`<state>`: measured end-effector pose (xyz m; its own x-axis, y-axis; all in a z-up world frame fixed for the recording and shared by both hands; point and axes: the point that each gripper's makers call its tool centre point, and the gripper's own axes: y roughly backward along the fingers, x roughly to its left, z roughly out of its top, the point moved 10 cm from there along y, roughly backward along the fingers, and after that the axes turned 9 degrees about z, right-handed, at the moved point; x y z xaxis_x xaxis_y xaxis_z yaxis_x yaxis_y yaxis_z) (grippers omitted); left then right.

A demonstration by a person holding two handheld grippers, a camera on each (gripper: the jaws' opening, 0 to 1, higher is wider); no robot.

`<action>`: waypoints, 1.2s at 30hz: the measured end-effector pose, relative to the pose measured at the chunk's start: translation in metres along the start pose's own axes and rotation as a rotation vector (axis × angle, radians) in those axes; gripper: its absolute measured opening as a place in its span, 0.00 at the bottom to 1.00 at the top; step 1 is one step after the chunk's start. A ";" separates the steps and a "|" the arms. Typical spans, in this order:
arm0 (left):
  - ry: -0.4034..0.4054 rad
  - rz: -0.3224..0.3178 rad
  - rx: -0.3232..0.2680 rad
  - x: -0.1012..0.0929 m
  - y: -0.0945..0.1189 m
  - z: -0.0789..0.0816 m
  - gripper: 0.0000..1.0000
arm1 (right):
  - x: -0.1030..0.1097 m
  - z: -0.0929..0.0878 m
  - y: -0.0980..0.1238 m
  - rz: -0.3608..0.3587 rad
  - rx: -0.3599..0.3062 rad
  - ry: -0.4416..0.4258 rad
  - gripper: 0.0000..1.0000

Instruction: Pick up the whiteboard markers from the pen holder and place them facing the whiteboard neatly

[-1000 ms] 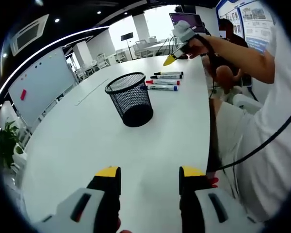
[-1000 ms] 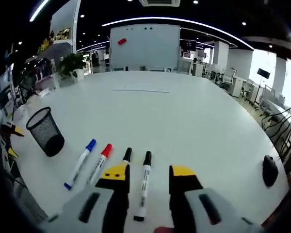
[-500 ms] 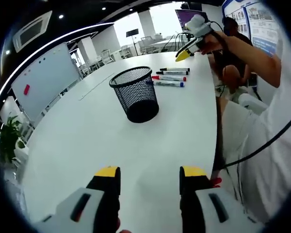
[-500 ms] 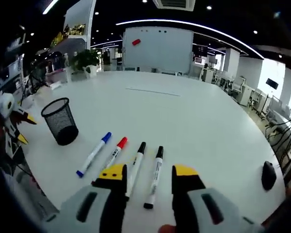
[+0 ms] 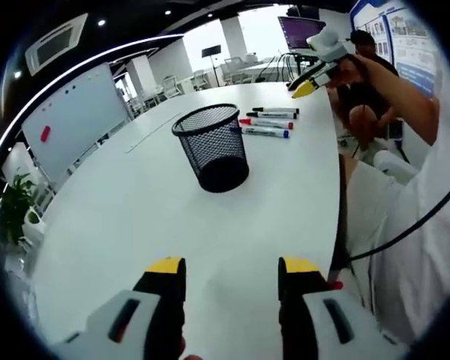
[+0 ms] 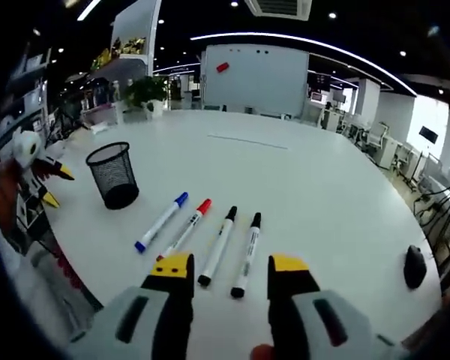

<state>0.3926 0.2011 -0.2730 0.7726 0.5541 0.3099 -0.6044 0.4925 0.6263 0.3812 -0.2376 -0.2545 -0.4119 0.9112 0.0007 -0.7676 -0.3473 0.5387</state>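
Several whiteboard markers lie side by side on the white table, caps toward the whiteboard: a blue one, a red one and two black ones. The black mesh pen holder stands upright to their left. My right gripper is open just short of the black markers, holding nothing. My left gripper is open over bare table, well short of the holder. In the left gripper view the markers lie beyond the holder, with the right gripper above them.
A black mouse lies at the table's right edge. A person's arm and white shirt run along the right side of the left gripper view. A plant and shelves stand beyond the table; office chairs line the far side.
The right gripper has drawn back from the markers, so they sit further ahead of its jaws. The left gripper has hardly moved. The markers and holder lie as before.
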 end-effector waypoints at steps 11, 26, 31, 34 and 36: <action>0.004 0.014 0.006 -0.001 -0.001 0.005 0.52 | 0.004 -0.001 0.010 0.026 0.012 0.028 0.41; 0.021 0.022 -0.002 -0.001 0.001 0.005 0.52 | 0.019 0.003 0.028 0.070 0.067 0.087 0.43; 0.020 0.013 -0.002 -0.002 0.002 0.004 0.52 | 0.024 0.002 0.026 0.087 0.095 0.092 0.44; 0.020 0.011 -0.005 -0.001 0.003 0.004 0.52 | 0.024 -0.002 0.025 0.075 0.126 0.095 0.44; 0.019 0.014 -0.005 0.000 0.004 0.004 0.52 | 0.022 -0.003 0.025 0.062 0.133 0.091 0.44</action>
<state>0.3912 0.2003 -0.2677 0.7600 0.5740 0.3049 -0.6163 0.4874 0.6186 0.3516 -0.2268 -0.2438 -0.5035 0.8633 -0.0358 -0.6702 -0.3641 0.6467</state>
